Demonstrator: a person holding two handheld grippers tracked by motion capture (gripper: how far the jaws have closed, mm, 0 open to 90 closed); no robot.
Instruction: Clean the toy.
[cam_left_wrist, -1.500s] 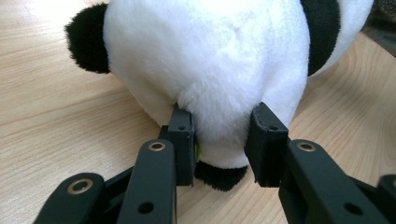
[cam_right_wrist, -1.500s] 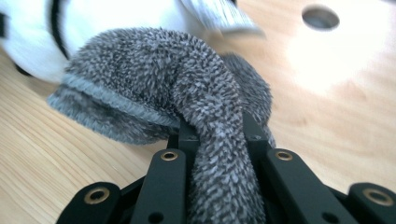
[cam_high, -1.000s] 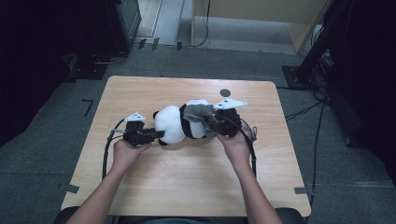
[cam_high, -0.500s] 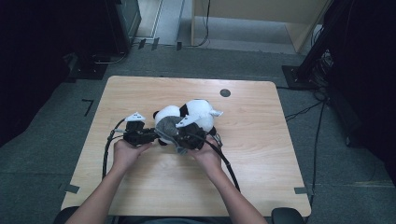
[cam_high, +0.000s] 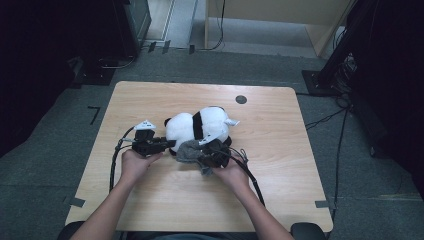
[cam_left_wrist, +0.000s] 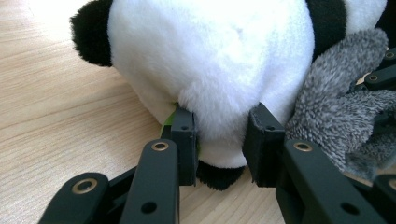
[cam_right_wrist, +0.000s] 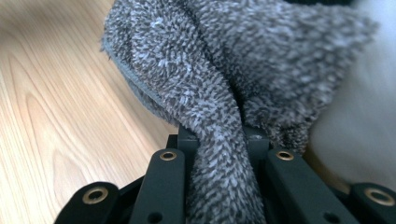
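1. The plush panda (cam_left_wrist: 219, 60) is cut off by the top and right edges of the left gripper view; its face cannot be seen.
2. A green scrap (cam_left_wrist: 169, 122) beside the left tongs (cam_left_wrist: 219, 142) is mostly hidden under white fur; what it is cannot be told.
3. The grey fuzzy cloth (cam_right_wrist: 219, 93) covers the tips of the right tongs (cam_right_wrist: 218, 140) and runs past the top edge.
4. The worktop (cam_right_wrist: 60, 107) is blurred in the right gripper view.

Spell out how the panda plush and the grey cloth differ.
The panda plush is black and white; the grey cloth is speckled grey throughout. The plush is a full, rounded body; the cloth is limp and bunched. The left gripper pinches the plush's white fur; the right gripper clamps a fold of the cloth. Both are soft, fuzzy and rest on the table.
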